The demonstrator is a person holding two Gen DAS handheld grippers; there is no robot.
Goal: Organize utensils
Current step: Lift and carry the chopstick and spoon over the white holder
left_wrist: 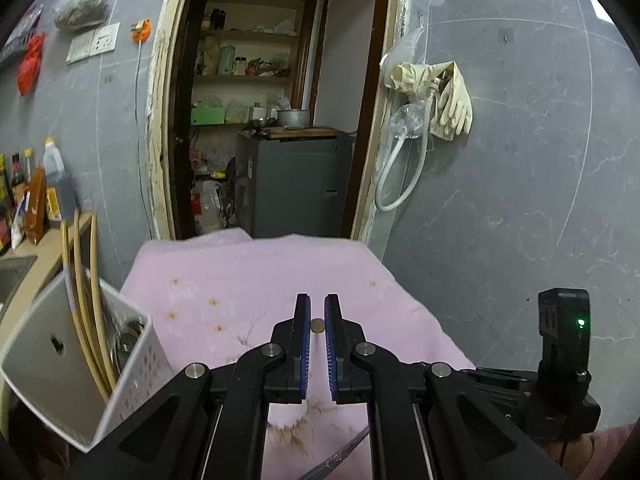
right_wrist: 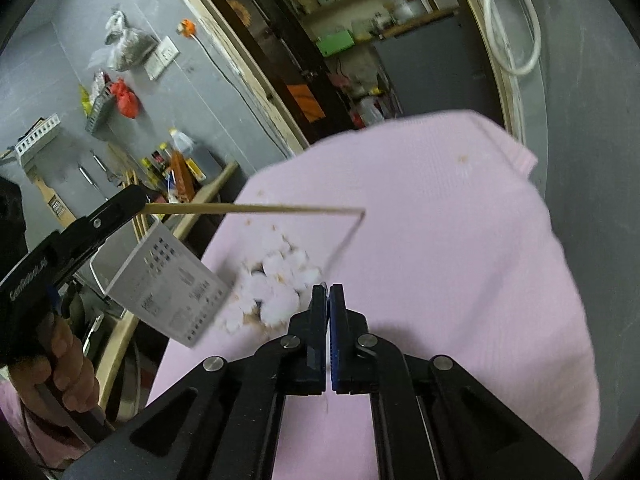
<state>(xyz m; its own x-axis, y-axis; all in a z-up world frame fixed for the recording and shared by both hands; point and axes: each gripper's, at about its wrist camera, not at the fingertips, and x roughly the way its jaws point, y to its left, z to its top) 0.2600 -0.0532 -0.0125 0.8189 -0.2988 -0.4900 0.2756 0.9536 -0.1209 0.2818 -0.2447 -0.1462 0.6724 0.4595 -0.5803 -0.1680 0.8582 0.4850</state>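
My left gripper (left_wrist: 318,326) is shut on a wooden chopstick (left_wrist: 317,325), seen end-on between the blue pads; in the right wrist view the chopstick (right_wrist: 256,209) juts level to the right from the left gripper (right_wrist: 138,206) above the pink cloth (right_wrist: 440,240). A white perforated utensil holder (left_wrist: 72,364) with several chopsticks (left_wrist: 86,280) stands at the left; it also shows in the right wrist view (right_wrist: 164,280). My right gripper (right_wrist: 328,294) is shut on a thin clear rod (right_wrist: 346,240) that rises to the chopstick's tip.
A counter (left_wrist: 44,248) with bottles (left_wrist: 52,168) lies at the left. An open doorway (left_wrist: 272,120) with shelves is behind the table. Gloves (left_wrist: 448,96) and a hose (left_wrist: 404,176) hang on the grey wall. White fluffy pieces (right_wrist: 276,284) lie on the cloth.
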